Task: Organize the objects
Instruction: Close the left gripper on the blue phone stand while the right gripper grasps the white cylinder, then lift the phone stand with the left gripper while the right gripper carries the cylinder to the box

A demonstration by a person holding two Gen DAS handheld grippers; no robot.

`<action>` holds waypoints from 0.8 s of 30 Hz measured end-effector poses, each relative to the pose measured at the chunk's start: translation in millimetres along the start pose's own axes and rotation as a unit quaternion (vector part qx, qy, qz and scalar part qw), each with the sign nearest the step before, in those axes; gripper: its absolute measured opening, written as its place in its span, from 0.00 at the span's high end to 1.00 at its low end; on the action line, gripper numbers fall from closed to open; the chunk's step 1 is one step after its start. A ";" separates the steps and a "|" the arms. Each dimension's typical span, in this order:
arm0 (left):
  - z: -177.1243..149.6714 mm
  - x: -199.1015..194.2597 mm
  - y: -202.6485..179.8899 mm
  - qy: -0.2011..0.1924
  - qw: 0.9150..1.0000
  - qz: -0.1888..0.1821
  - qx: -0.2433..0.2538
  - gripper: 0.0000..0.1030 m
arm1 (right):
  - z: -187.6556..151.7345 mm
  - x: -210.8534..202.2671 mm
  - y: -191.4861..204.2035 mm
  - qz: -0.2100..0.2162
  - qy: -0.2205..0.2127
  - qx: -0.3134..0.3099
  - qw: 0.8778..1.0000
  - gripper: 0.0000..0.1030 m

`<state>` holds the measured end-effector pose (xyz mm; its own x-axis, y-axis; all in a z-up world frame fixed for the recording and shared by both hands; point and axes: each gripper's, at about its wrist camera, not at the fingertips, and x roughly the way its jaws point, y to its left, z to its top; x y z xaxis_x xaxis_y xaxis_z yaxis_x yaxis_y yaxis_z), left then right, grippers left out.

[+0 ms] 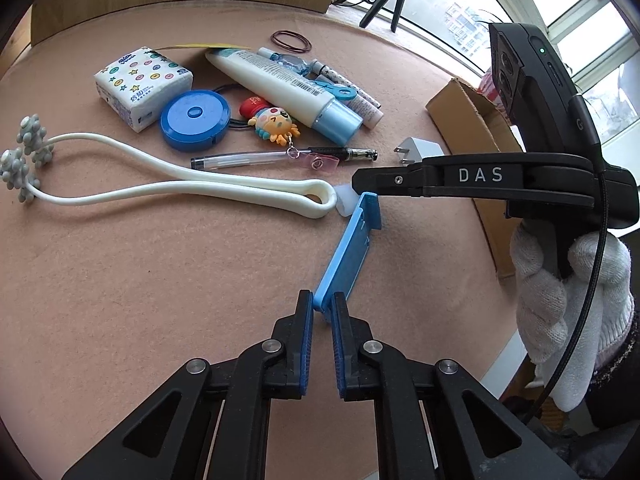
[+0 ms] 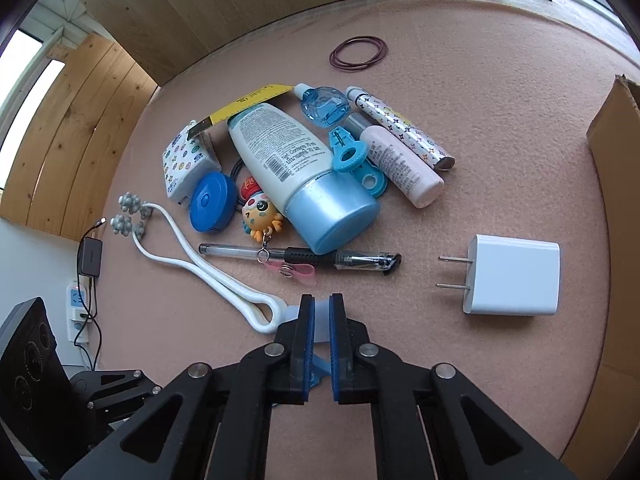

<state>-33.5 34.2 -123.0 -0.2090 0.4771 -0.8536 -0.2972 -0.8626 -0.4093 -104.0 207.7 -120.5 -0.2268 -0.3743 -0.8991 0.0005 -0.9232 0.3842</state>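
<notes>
My left gripper is shut on the near end of a flat blue plastic holder that slants up off the mat. My right gripper, seen from the side in the left wrist view, is shut on a translucent white cap at the holder's far end, beside the loop of a white roller massager. A pile lies beyond: lotion tube, blue tape measure, tissue pack, pen, cartoon keychain, blue clips.
A white plug charger lies right of the right gripper. A cardboard box stands at the right edge. Rubber bands lie at the back. Wooden panels close the far side. A gloved hand holds the right gripper.
</notes>
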 end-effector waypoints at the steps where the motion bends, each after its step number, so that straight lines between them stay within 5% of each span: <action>1: -0.7 -0.9 0.6 0.000 1.000 0.000 -0.001 0.91 | -1.0 -0.3 -2.2 0.000 0.000 0.002 1.000 0.94; 10: -8.4 -12.8 13.9 -0.003 1.000 0.027 -0.012 0.87 | -11.6 -19.2 -11.1 0.003 -0.023 0.015 1.000 0.97; 12: -4.7 -11.8 17.3 -0.007 0.999 0.047 -0.009 0.69 | -15.2 -21.0 -14.1 0.003 -0.021 0.021 1.000 0.97; 14: 2.1 -10.4 16.4 -0.019 0.998 0.051 0.001 0.61 | -20.3 -22.3 -18.1 -0.003 -0.018 0.025 1.000 0.97; 20: 15.5 4.6 -6.9 -0.012 0.996 0.065 0.053 0.50 | -37.9 -23.7 -27.8 0.004 0.008 0.032 0.999 0.97; 24: 16.1 16.2 -19.1 0.000 0.994 0.082 0.077 0.49 | -43.8 -30.4 -24.0 -0.001 0.012 0.013 1.000 0.86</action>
<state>-46.2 61.1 -123.8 -0.2664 0.3313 -0.9051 -0.3974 -0.8933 -0.2100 -54.5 237.5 -111.6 -0.2026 -0.3740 -0.9050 -0.0254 -0.9219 0.3867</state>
